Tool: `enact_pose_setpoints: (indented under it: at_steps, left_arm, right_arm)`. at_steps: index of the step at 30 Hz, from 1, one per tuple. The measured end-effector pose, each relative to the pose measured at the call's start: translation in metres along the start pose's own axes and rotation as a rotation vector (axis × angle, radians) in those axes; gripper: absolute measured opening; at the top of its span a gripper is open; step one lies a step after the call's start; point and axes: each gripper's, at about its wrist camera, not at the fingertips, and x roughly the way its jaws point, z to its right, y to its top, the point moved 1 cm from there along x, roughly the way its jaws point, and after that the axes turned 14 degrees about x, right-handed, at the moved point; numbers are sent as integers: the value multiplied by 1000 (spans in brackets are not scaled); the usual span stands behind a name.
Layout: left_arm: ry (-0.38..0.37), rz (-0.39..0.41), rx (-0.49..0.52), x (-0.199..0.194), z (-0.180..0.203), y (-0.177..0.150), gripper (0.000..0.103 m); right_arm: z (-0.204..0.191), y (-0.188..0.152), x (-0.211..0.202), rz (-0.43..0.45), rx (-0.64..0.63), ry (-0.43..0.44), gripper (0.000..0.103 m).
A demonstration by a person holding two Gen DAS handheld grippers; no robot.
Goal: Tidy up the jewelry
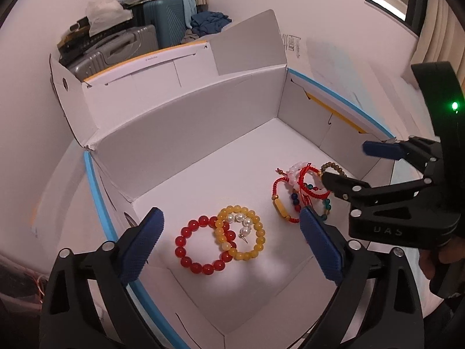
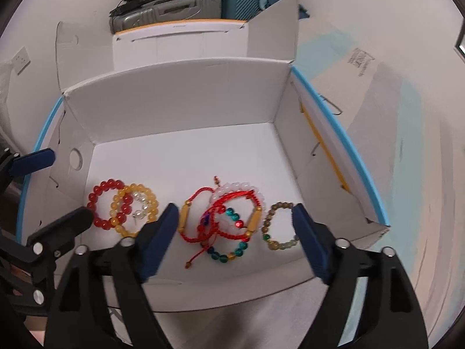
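Observation:
A white cardboard box [image 1: 203, 133] holds the jewelry. At its left lie a red bead bracelet [image 1: 180, 242] and a yellow bead bracelet [image 1: 258, 241] overlapping it, with a small pearl piece [image 1: 242, 221] inside the yellow ring. My left gripper [image 1: 231, 213] hovers over these, open and holding nothing. To the right sits a tangle of red cord bracelets [image 2: 226, 221], a teal bead bracelet [image 2: 221, 257] and pale pink beads. A brown and green bead bracelet [image 2: 272, 245] lies beside the tangle. My right gripper [image 2: 235, 208] stands open above the tangle, nothing gripped.
The box flaps stand up at the back [image 2: 174, 93] and sides, edged in blue [image 2: 343, 136]. Behind it are a grey suitcase [image 1: 116, 49], a teal suitcase [image 1: 165, 20] and piled clothes. A flattened carton [image 2: 360, 67] lies to the right. A hand shows behind the right gripper [image 1: 345, 161].

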Motion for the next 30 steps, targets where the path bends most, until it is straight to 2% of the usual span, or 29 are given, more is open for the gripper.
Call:
enact_pose_setpoints:
  at_steps: [2,5,10,15,23,30]
  left_arm:
    - [20,6,-2,-4,1,0,97]
    - [28,7,-6,-13,4,0,97]
    - [44,40,-14,-35,10,-9,97]
    - [62,48,-24,-50,18,-18,97]
    - [126,57,-39,-74,41,-37,97]
    - [134,95,-39,-105,63,-49,97]
  right_arm:
    - [4,0,-7,26,16,0,91]
    - [11,0,-22,79,28,-12,96]
    - [25,-5,-56,146,73,-3,96]
    - [31,-20,-80,168,95,-4,96]
    - [31,-58,-106,178,113,-27,96]
    - [34,-93,-138,220,158,-35,96]
